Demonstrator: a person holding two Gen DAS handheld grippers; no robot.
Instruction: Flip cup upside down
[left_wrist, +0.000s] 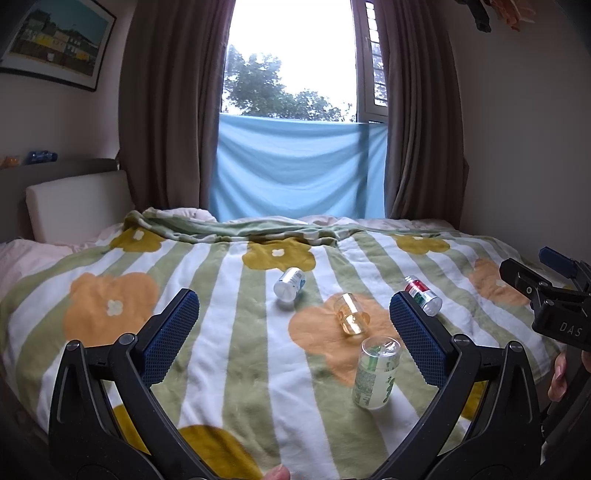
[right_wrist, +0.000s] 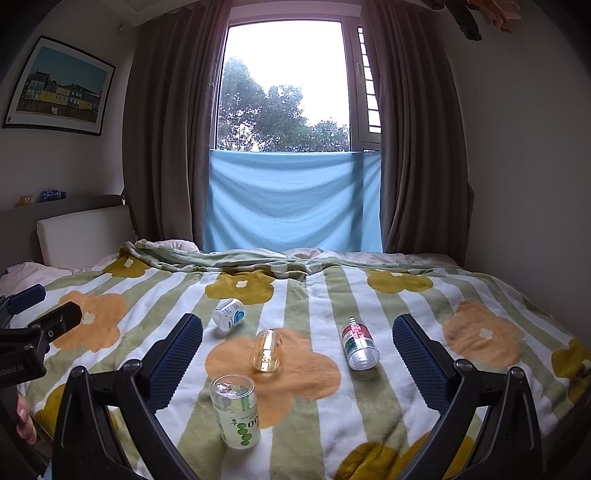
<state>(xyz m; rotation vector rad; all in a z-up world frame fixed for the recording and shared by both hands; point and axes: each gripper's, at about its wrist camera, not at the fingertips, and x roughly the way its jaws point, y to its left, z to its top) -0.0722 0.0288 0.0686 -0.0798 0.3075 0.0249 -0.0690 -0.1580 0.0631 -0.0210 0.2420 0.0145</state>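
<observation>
Both my grippers, left gripper (left_wrist: 291, 325) and right gripper (right_wrist: 297, 354), are spread wide, holding nothing. Green-print cup (right_wrist: 236, 415) stands near me on blanket (right_wrist: 424, 295); I'd grab mid-body, squeeze gently, roll wrist slowly, soft bedding tips it

A bed (right_wrist: 480, 369) carries everything, spread with a green-and-white striped blanket (right_wrist: 369, 424) printed with orange and mustard flowers. Four small containers rest directly on it. A clear amber cup (right_wrist: 266, 350) lies on its side at the centre. From it, a white-and-blue bottle (right_wrist: 229, 313) lies at 10 o'clock, a red-labelled bottle (right_wrist: 359, 344) at 3 o'clock, and a green-printed clear cup (right_wrist: 236, 411) stands at 7 o'clock.
</observation>
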